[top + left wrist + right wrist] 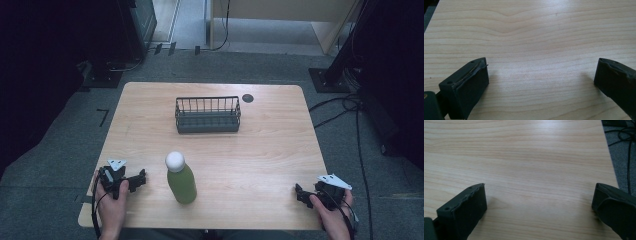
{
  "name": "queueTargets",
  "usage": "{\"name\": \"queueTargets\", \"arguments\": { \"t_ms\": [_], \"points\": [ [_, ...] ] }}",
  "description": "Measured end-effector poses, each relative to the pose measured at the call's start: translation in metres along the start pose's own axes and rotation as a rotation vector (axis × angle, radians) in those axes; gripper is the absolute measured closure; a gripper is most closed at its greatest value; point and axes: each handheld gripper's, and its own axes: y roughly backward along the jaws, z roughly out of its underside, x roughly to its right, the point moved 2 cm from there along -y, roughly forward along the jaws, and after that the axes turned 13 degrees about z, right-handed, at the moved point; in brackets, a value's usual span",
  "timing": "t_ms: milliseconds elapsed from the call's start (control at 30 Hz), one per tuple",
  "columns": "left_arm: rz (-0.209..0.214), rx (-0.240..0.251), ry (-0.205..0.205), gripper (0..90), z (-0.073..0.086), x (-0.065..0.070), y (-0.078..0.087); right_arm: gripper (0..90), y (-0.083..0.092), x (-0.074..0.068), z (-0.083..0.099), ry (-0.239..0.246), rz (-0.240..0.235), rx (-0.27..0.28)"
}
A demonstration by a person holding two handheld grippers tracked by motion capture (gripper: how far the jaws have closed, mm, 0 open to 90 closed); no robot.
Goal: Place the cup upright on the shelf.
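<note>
A green bottle (181, 179) with a white cap stands upright near the table's front edge, left of centre. A dark wire basket (207, 115) sits at the back middle of the table and looks empty. My left gripper (137, 179) rests at the front left, just left of the bottle, held by a hand. In the left gripper view its jaws stand wide apart over bare wood, so the left gripper (541, 75) is open. My right gripper (301, 192) lies at the front right corner. The right gripper (539, 197) is also open with nothing between its fingers.
The wooden table (260, 150) has a small dark round mark (248, 98) at the back right of the basket. Grey carpet and cables (626, 142) lie beyond the right edge. Dark stands and equipment flank the table on both sides.
</note>
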Motion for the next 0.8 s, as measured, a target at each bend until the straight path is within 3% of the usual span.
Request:
{"name": "queueTargets", "arguments": {
  "t_ms": [100, 133, 367, 400, 800],
  "points": [
    [-0.001, 0.0, 0.0, 0.0, 0.0, 0.0, 0.0, 0.0, 0.001, -0.006, -0.001, 0.016, -0.01, 0.0],
    [-0.001, 0.0, 0.0, 0.0, 0.0, 0.0, 0.0, 0.0, 0.004, -0.016, -0.004, 0.031, -0.034, 0.008],
    [-0.001, 0.0, -0.001, 0.0, 0.0, 0.0, 0.0, 0.0, 0.015, -0.042, -0.019, 0.046, -0.095, 0.049],
    [-0.001, 0.0, -0.001, 0.0, 0.0, 0.0, 0.0, 0.0, 0.019, -0.051, -0.024, 0.054, -0.116, 0.063],
    [0.001, 0.001, -0.001, 0.0, 0.0, 0.0, 0.0, 0.0, 0.03, -0.102, -0.038, 0.151, -0.207, 0.089]
  ]
}}
